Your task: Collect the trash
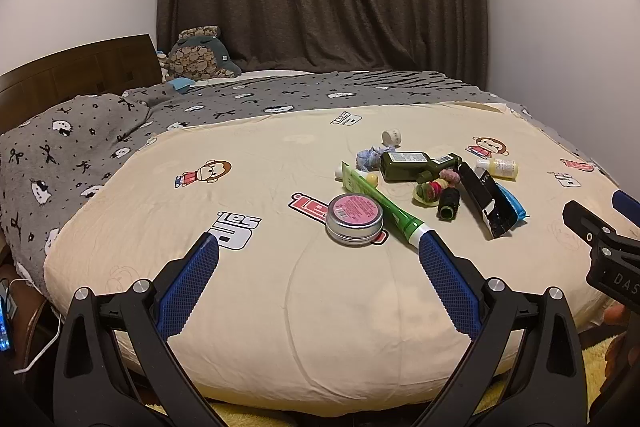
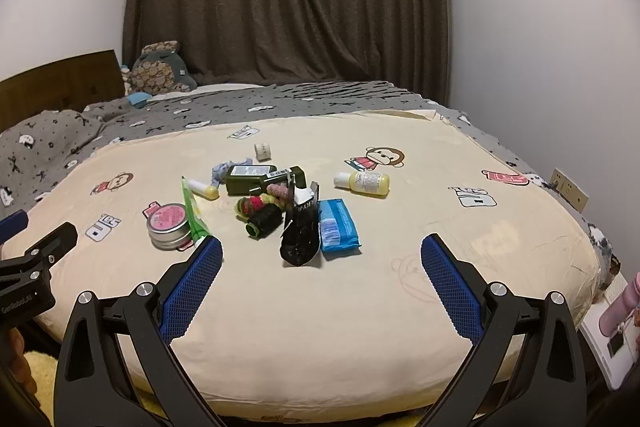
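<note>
Both grippers hang over the near edge of the bed point(image 1: 120, 211), each with its blue pads spread wide and nothing between them. The trash lies in a loose heap on the cream cover, toward the middle of the bed, beyond the fingertips of both tools.

In the left wrist view, the left gripper point(image 1: 319, 247) frames bare cover; the round tin with the pink lid point(image 1: 354, 218) lies just beyond the gap. The green tube point(image 1: 380, 203) runs diagonally beside the tin, and its white cap end sits right at the tip of the right-hand pad — whether it touches cannot be told. Farther back lie the dark green bottle point(image 1: 416, 166), the bunch of hair ties point(image 1: 432, 187), the black roller point(image 1: 449, 203), the torn black packet point(image 1: 486, 205) and the small yellow bottle point(image 1: 498, 167).

In the right wrist view, the right gripper point(image 2: 321, 253) faces the heap more squarely: the black packet and the blue wipes pack point(image 2: 336, 225) lie just beyond the gap between its pads.

Only the right view shows the wipes pack in full — from the left it is mostly hidden behind the black packet. It also shows a wall socket by the bed's far right edge. The left view alone shows a white cable off the left corner. Each view catches the other gripper at its margin.
</note>
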The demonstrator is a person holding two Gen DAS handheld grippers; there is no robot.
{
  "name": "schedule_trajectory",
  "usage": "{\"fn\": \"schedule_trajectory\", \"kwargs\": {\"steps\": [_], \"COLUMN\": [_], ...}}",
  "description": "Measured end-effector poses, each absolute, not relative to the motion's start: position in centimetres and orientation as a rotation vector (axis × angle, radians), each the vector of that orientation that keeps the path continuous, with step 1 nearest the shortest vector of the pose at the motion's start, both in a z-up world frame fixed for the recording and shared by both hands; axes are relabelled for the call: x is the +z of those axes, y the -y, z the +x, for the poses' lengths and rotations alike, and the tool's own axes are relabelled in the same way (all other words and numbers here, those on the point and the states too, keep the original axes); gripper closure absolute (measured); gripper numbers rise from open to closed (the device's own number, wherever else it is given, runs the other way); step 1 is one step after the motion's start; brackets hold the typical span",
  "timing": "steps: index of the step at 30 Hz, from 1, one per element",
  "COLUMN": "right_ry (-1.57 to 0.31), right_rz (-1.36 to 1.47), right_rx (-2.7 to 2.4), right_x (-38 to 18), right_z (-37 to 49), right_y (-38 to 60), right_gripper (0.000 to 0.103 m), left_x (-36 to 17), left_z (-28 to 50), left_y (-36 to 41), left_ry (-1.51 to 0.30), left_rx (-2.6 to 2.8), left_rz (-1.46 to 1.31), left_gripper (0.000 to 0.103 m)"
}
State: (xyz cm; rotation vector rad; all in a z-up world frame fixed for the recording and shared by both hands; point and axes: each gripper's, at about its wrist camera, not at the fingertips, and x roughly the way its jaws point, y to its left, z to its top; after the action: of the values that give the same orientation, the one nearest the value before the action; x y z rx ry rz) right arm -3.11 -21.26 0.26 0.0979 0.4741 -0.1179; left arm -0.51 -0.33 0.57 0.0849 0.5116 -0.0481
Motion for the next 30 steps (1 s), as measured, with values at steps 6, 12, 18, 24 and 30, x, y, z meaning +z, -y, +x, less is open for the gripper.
{"fn": "schedule_trajectory", "kwargs": {"steps": [6,12,18,24,30], "right_ry": [-0.473,-0.481,-0.489,-0.489,-0.482], "right_rz": [0.081,0.094,0.092,0.091,0.095], "right_rx": [-0.120,-0.124,-0.135,-0.130,-0.123], "right_x": [0.44,0.39,0.28,0.29,0.41], "right_z": [-3.16,-2.99,-2.89,-2.87,-2.96], "right_y": [20.87,20.89,20.92,20.87,20.89], "right_gripper": [0.003,0.003,0.003,0.003,0.003], "left_x": [0.51,0.43,0.29,0.13,0.16], "left_z": [-0.55,-0.57,-0.56,-0.55,-0.61], "left_y": [0.41,0.53,0.91,1.11,1.08], "left_ry": [-0.511,-0.510,-0.512,-0.513,-0.512], "left_rx": [-0.048,-0.048,-0.052,-0.053,-0.054], "left_rz": [0.085,0.085,0.089,0.089,0.089], "left_gripper": [0.008,0.008,0.008,0.008,0.008]}}
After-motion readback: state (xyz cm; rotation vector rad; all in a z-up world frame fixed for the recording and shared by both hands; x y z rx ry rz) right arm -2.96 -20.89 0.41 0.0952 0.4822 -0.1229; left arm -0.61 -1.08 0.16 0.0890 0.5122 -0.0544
